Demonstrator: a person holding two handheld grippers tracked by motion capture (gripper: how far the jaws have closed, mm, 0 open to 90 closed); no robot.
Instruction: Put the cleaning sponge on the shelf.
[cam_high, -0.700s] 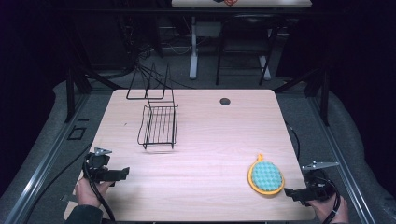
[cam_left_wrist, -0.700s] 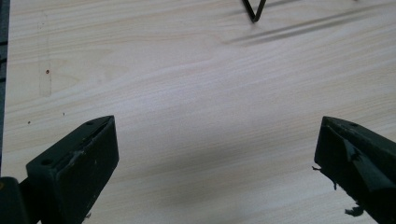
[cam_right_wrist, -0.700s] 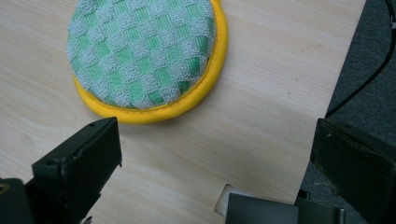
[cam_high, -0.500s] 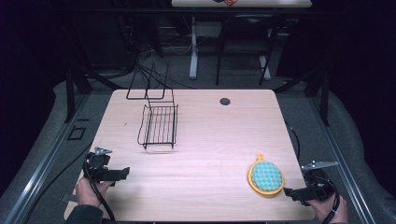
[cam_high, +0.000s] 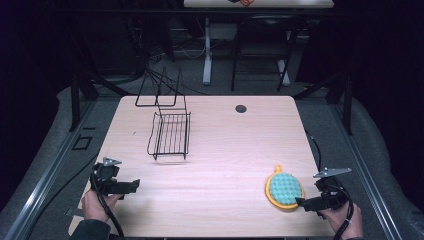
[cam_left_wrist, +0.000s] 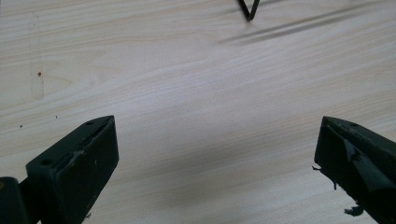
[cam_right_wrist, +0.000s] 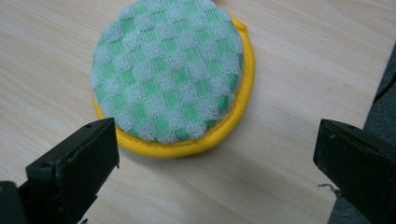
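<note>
Yellow-rimmed green pad (cam_high: 284, 189) lies just left of my right gripper (cam_high: 303, 202), jaws spread and empty, barely nearer than before; left gripper (cam_high: 133, 185) likewise gaping.

Wooden table (cam_high: 225, 150) carries 2 things: wire rack (cam_high: 170, 132), green-and-yellow scrubber pad (cam_high: 284, 189).

Bare table (cam_high: 225, 165) lies open between the wire rack (cam_high: 170, 134) at the far left and the scrub pad (cam_high: 285, 189) at the near right.
</note>
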